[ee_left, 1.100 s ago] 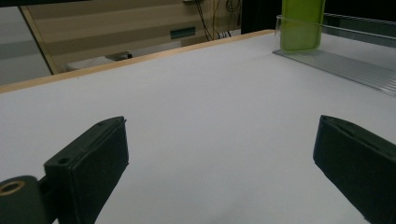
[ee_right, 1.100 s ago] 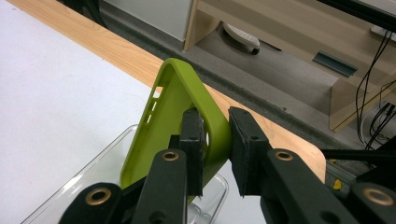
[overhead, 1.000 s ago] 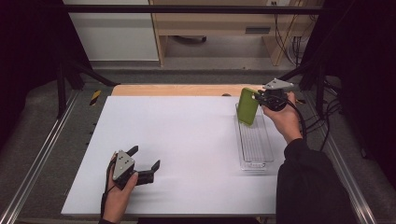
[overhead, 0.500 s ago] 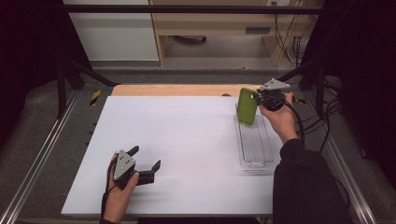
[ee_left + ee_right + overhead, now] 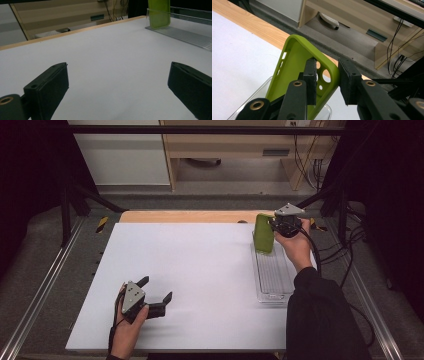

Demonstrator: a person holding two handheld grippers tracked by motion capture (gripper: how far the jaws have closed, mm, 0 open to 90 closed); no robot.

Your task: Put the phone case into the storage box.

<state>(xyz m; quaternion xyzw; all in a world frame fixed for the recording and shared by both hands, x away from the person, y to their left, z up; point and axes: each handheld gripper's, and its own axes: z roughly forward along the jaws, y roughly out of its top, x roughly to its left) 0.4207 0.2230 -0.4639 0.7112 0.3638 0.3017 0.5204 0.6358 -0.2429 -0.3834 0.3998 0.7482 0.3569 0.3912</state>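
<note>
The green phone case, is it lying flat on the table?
No, the green phone case stands upright at the far end of the clear tray, with the right gripper astride its edge.

white table (image 5: 200, 270) with a clear tray (image 5: 274, 279) near its right edge
</note>
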